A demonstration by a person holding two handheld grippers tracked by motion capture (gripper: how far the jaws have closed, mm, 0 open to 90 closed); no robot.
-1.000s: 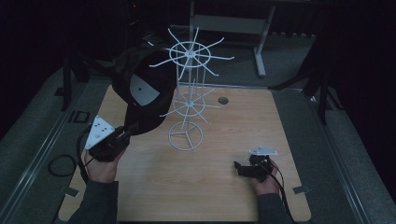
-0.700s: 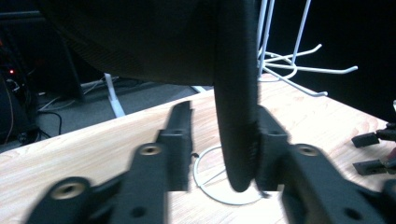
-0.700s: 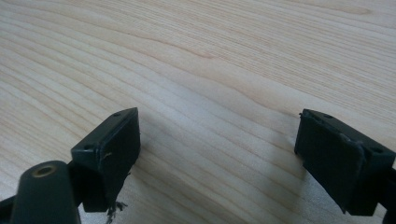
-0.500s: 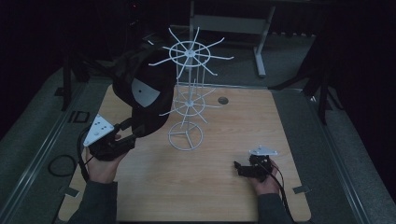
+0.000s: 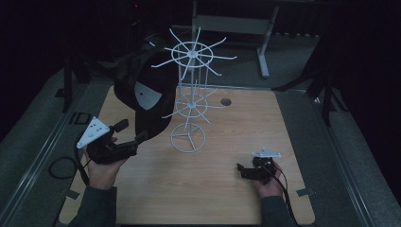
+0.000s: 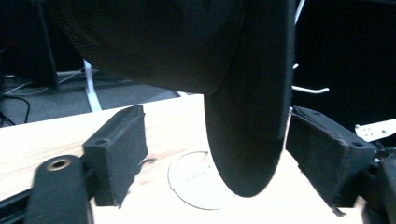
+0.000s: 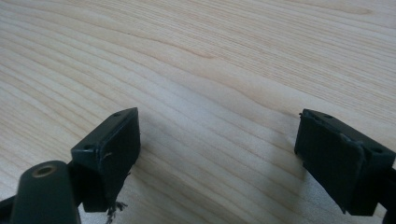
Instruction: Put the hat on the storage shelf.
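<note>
High view: I see the left gripper (image 5: 131, 137) at about 8 o'clock on the wooden table (image 5: 227, 198), held in the person's left hand (image 5: 101, 168). Its jaws have just been opening and now stand spread. The black cap (image 5: 144, 90) hangs on a hook of the white wire rack (image 5: 189, 106), on the rack's 9 o'clock side, with its brim pointing down toward the gripper.

Left gripper view: I see the cap's brim (image 6: 247, 116) hanging between my two spread jaws. It lies very close to the jaw at 3 o'clock, and I cannot tell whether it touches; it is well clear of the jaw at 9 o'clock. The pads do not press on it. The rack's round base (image 6: 196, 179) stands on the table behind the brim.

High view, lower right: the right gripper (image 5: 243, 171) rests at about 5 o'clock on the table, in the person's right hand (image 5: 269, 182), well apart from the rack.

Right gripper view: I see its jaws spread wide over bare wood grain (image 7: 224, 70), with nothing between them.
</note>
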